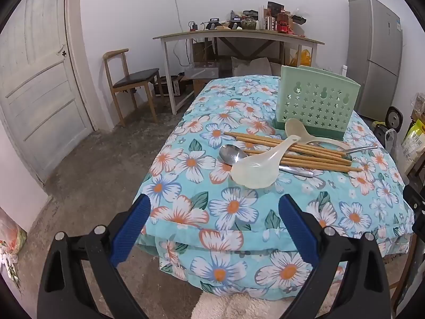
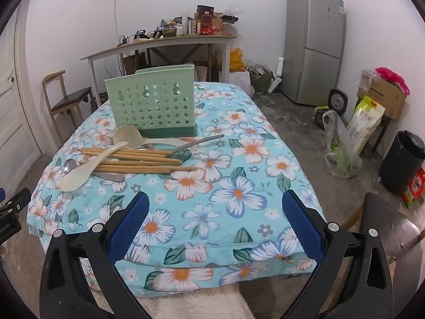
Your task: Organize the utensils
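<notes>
left claw (image 1: 213,207): blue-padded jaws spread wide, nothing between them; it hangs over the near edge of the table, well short of the utensils.
right claw (image 2: 215,204): jaws spread just as wide, holding nothing; over the near right part of the table, apart from the pile.
table cover (image 2: 239,159): blue cloth with white and orange flowers; every utensil lies on it.
pile: in the right wrist view it sits on the left half of the table, just in front of the rack.
chopsticks (image 1: 292,150): a wooden bundle, roughly eight though overlap makes the count unsure; long axis runs across the table, left to right, tips to the right.
near plastic spoon (image 1: 255,170): pale, lies on the chopsticks; bowl toward the near edge, handle pointing away to the right.
far plastic spoon (image 1: 297,129): pale, bowl touching the foot of the rack, handle running right.
metal spoons: two; one (image 1: 232,154) has its bowl at the left of the pile and its handle under the chopsticks; the other's handle (image 1: 364,148) sticks out to the right.
rack (image 1: 318,101): one green holder with star-shaped holes, upright behind the pile; nothing shows above its rim, inside cannot be seen.
</notes>
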`<state>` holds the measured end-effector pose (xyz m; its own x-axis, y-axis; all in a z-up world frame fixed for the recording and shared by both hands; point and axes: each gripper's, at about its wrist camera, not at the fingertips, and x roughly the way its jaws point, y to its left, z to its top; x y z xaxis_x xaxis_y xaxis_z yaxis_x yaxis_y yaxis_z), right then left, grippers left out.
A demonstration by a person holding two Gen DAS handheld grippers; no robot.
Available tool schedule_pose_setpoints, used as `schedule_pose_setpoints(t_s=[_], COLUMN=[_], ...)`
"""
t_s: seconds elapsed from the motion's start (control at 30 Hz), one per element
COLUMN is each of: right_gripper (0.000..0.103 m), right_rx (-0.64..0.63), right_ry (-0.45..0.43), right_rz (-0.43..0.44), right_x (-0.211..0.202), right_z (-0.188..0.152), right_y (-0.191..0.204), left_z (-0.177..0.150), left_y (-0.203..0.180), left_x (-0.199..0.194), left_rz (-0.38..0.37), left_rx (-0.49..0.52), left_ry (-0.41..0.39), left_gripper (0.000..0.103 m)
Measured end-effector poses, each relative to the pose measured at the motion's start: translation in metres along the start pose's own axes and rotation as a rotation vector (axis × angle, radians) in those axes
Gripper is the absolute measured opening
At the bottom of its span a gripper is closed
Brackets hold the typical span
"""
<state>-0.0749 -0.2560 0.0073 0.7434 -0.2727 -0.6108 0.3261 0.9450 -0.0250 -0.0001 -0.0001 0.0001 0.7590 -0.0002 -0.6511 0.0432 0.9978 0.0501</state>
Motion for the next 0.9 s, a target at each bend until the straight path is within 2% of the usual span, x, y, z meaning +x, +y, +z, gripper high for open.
schedule_pose_setpoints(t_s=[0.9], right_gripper=[0.096], right_rx=[0.006], right_ry=[-0.009], right_rz=[0.004], right_x=[0.0007], right_z=[0.0011], right_y=[-0.0033], left_z=[-0.0001], left_y=[0.0000], left_x=[0.0000], left_rz=[0.001], left_rx=[0.001], left_ry=[-0.001], left_gripper=[0.095])
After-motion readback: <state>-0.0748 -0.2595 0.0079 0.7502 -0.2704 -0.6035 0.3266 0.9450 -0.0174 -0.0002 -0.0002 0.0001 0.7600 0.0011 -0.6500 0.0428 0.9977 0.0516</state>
